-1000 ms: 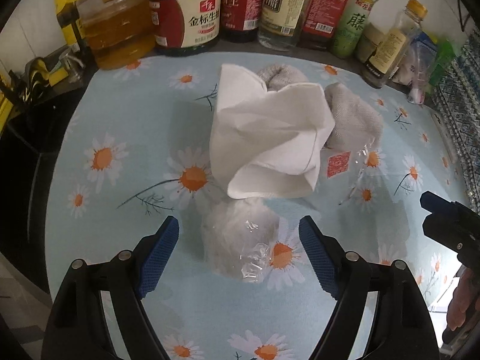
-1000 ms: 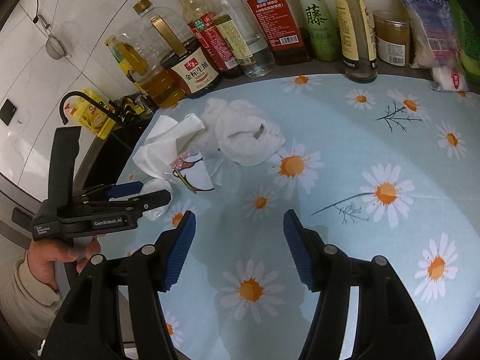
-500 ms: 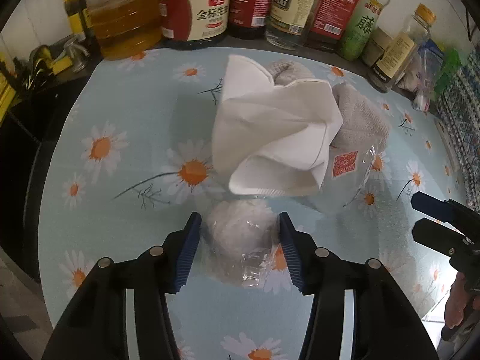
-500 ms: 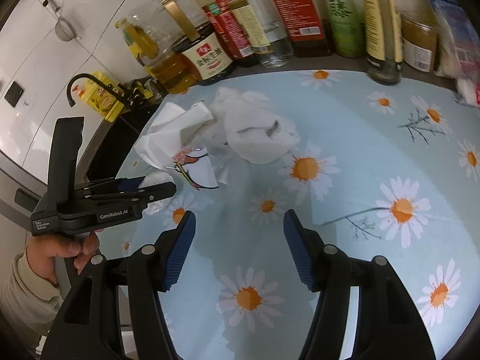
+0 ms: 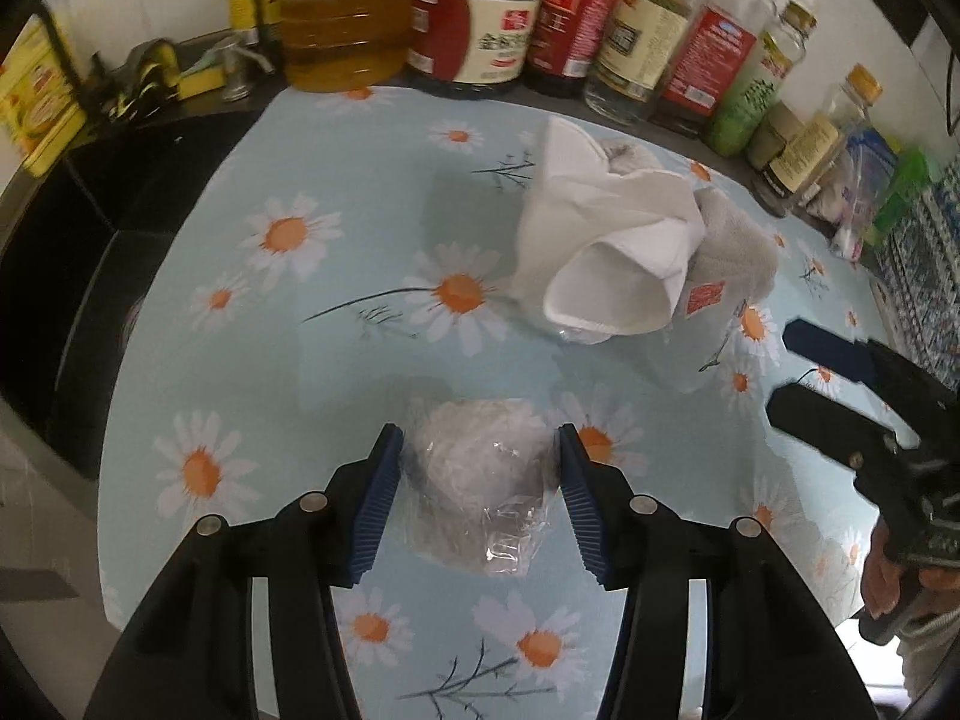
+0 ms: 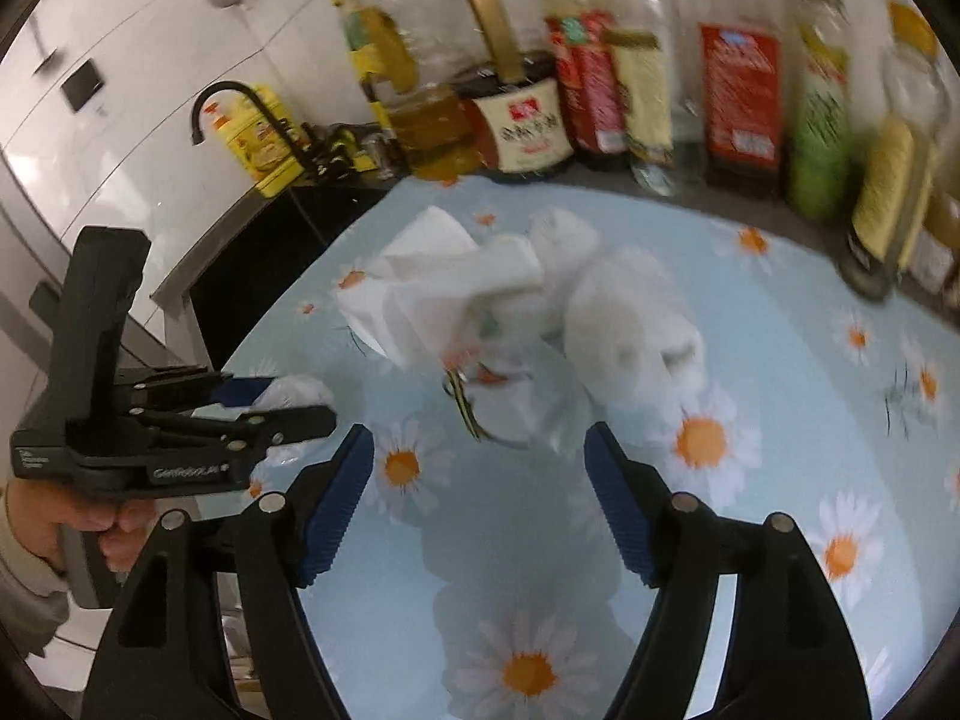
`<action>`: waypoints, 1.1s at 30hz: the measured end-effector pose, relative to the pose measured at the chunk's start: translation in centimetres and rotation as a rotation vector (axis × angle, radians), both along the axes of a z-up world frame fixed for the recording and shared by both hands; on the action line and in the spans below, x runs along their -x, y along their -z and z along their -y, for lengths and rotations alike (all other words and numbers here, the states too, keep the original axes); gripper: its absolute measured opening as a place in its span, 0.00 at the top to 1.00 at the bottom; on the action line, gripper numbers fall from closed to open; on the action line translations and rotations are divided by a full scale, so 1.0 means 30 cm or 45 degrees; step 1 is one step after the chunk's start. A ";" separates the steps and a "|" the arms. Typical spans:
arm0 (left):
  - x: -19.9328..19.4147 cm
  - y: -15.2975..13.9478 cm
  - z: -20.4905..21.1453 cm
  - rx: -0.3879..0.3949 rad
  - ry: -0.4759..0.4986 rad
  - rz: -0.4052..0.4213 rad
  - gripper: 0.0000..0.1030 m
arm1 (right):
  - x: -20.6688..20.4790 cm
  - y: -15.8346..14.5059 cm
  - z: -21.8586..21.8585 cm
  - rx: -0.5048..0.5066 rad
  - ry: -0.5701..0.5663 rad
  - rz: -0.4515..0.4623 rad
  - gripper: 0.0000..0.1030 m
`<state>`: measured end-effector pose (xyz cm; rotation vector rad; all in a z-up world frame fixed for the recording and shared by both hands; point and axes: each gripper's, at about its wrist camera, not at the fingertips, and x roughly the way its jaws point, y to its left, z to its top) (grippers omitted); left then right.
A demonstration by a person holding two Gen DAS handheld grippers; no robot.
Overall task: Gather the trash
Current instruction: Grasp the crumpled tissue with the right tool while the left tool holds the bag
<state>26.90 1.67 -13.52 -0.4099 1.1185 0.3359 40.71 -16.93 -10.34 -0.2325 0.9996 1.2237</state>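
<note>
My left gripper (image 5: 477,468) is shut on a crumpled clear plastic wrapper (image 5: 480,474) and holds it just above the daisy tablecloth (image 5: 336,372). It also shows in the right wrist view (image 6: 288,402) with the wrapper (image 6: 294,390) between its jaws. Beyond it lie a white folded paper napkin (image 5: 606,252), a grey-white cloth (image 5: 732,240) and a clear bag with a red label (image 5: 702,300). My right gripper (image 6: 480,480) is open and empty, hovering over the tablecloth (image 6: 780,420) in front of the clear bag (image 6: 510,396), napkin (image 6: 432,282) and cloth (image 6: 630,324).
A row of sauce and oil bottles (image 5: 540,12) lines the back wall, seen also in the right wrist view (image 6: 600,90). A dark sink (image 5: 60,276) with a black tap (image 6: 240,114) lies left of the table. Packets (image 5: 870,180) sit at the far right.
My left gripper closed on the plastic wrapper and has drawn it back and left, away from the napkin. My right gripper has moved closer to the napkin and cloth pile.
</note>
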 end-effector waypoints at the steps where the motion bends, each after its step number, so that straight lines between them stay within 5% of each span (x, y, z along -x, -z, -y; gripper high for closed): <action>1: 0.013 -0.004 -0.001 -0.002 -0.010 0.004 0.51 | 0.000 -0.003 -0.009 -0.007 -0.013 0.006 0.29; 22: 0.210 -0.001 -0.043 0.080 -0.218 0.010 0.52 | -0.022 0.038 -0.144 0.080 -0.111 0.198 0.29; 27: 0.234 0.010 -0.038 0.104 -0.260 0.007 0.52 | -0.014 0.059 -0.157 0.112 -0.138 0.219 0.41; 33: 0.250 0.030 -0.035 0.123 -0.276 -0.010 0.52 | -0.003 0.065 -0.159 0.104 -0.161 0.245 0.43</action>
